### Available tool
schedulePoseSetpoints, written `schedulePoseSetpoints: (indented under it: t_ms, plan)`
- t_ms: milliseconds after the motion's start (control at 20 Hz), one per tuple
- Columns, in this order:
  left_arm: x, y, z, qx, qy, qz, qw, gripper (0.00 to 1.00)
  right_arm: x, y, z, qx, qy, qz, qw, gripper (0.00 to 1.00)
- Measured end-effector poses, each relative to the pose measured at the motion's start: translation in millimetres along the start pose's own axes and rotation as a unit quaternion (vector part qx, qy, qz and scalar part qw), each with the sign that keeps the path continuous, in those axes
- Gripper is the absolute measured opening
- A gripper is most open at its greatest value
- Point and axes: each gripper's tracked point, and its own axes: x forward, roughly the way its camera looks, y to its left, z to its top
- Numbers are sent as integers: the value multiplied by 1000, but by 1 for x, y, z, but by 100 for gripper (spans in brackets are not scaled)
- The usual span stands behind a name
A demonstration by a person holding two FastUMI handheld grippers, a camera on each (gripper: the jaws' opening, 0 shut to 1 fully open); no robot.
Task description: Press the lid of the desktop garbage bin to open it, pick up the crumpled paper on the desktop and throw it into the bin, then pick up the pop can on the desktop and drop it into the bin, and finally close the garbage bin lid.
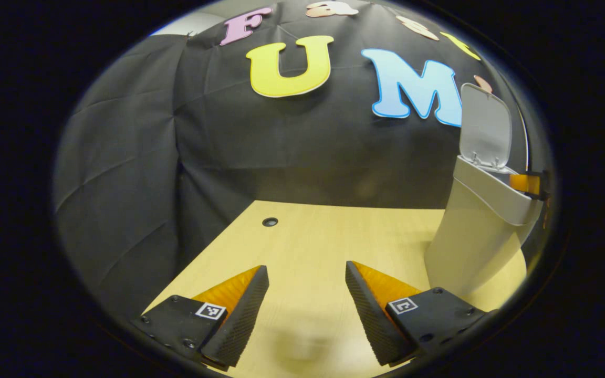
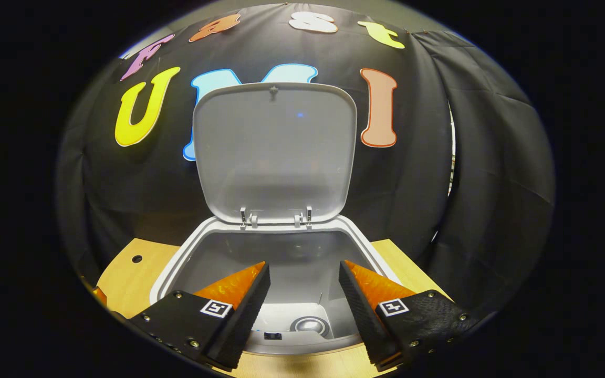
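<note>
The grey desktop bin stands on the table at the right of the left gripper view, its lid swung upright. My left gripper hangs open over bare wood to the left of the bin, holding nothing. In the right gripper view I look down into the open bin, with the lid standing up behind it. My right gripper is open above the bin's mouth, nothing between its fingers. At the bottom of the bin lies the pop can, its silvery round end showing, next to a pale shape I cannot make out.
The light wooden table has a small round cable hole near its back edge. Black cloth walls close in behind and on both sides. A finger of the right gripper shows at the bin's rim in the left gripper view.
</note>
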Motion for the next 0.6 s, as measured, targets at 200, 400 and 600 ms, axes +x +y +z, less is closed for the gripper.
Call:
schedulePoseSetpoints:
  t_ms: [200,400,600]
  plan:
    - [-4,3,0,-3,-1,3,1000,99,0,1,3,2,-13,1,1000,86]
    - [-7,7,0,-3,-2,6,1000,97,-1,2,2,2,-9,10,1000,86]
    - [-8,4,-2,-5,1,1,1000,97,-10,1,6,-3,-5,6,1000,90]
